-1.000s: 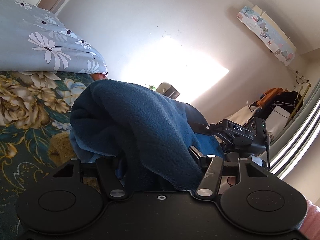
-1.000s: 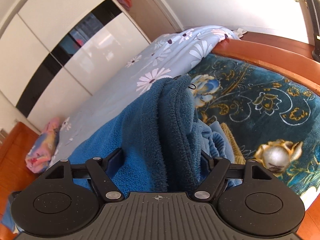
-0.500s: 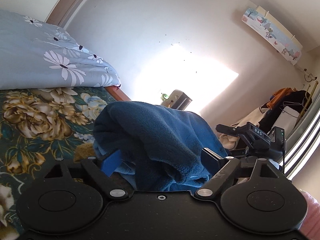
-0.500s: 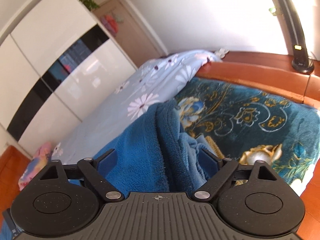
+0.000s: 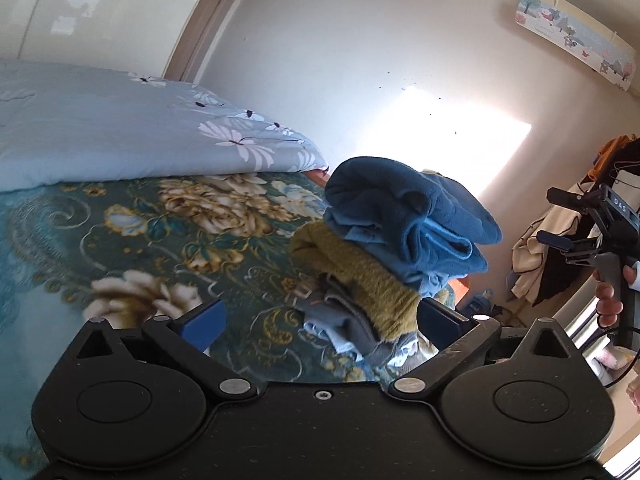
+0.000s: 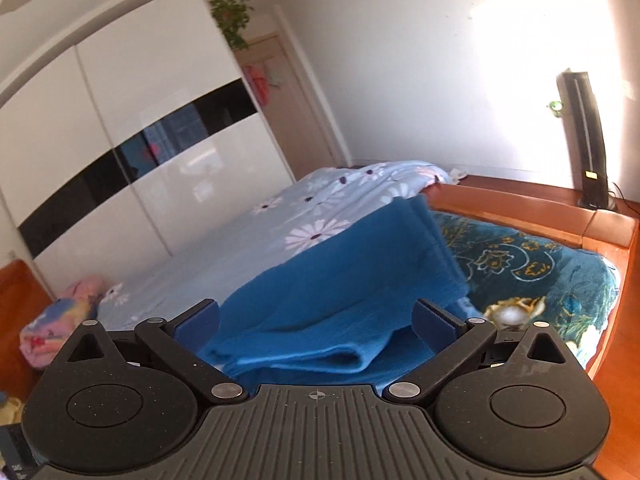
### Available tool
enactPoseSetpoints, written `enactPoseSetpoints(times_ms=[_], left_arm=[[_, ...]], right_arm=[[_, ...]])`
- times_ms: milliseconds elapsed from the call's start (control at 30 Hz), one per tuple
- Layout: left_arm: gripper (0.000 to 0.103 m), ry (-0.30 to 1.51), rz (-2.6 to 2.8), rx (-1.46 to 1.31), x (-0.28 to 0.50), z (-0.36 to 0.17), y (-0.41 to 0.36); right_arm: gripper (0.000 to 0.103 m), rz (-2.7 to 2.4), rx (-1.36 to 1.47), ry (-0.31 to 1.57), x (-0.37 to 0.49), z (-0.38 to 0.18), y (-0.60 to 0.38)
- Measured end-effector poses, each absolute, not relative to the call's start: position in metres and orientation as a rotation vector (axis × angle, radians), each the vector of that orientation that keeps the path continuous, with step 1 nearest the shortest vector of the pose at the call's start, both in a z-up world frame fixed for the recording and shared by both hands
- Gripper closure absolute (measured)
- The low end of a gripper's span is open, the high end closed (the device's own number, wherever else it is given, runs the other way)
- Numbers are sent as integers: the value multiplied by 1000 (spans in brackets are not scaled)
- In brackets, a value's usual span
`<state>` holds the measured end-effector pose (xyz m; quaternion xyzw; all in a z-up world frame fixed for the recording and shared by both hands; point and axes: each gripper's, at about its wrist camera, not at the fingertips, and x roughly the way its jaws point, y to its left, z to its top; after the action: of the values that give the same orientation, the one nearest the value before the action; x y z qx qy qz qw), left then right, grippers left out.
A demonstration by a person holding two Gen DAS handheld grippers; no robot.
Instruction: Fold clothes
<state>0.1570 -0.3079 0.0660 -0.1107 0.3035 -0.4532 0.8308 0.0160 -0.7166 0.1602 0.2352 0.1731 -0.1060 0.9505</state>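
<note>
A folded blue fleece garment (image 5: 408, 216) lies on top of a pile of clothes at the bed's corner, over an olive knitted garment (image 5: 360, 276) and a grey one (image 5: 340, 316). My left gripper (image 5: 318, 316) is open and empty, drawn back from the pile. The right gripper shows in the left wrist view (image 5: 560, 220), held in a hand at the far right. In the right wrist view the blue fleece (image 6: 352, 280) lies just beyond my right gripper (image 6: 316, 320), which is open and empty.
The pile rests on a teal floral blanket (image 5: 160, 240). A pale blue daisy-print duvet (image 5: 120, 132) covers the bed behind it. A wooden bed frame (image 6: 540, 216), a black tower appliance (image 6: 588, 140) and a white wardrobe (image 6: 120, 140) stand around. Clothes hang at the right (image 5: 616, 152).
Both grippers opened and let go of the blue fleece, then drew back. The fleece now rests on the pile.
</note>
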Motion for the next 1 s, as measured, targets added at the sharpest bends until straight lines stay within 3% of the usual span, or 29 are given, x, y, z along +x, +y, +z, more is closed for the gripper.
enactPoseSetpoints(times_ms=[400, 1000], left_arm=[[3, 606, -787, -175, 105, 74, -171], [2, 522, -462, -125, 46, 63, -7]], right_arm=[[0, -58, 351, 354, -19, 159, -562], [0, 192, 313, 436, -19, 92, -333]])
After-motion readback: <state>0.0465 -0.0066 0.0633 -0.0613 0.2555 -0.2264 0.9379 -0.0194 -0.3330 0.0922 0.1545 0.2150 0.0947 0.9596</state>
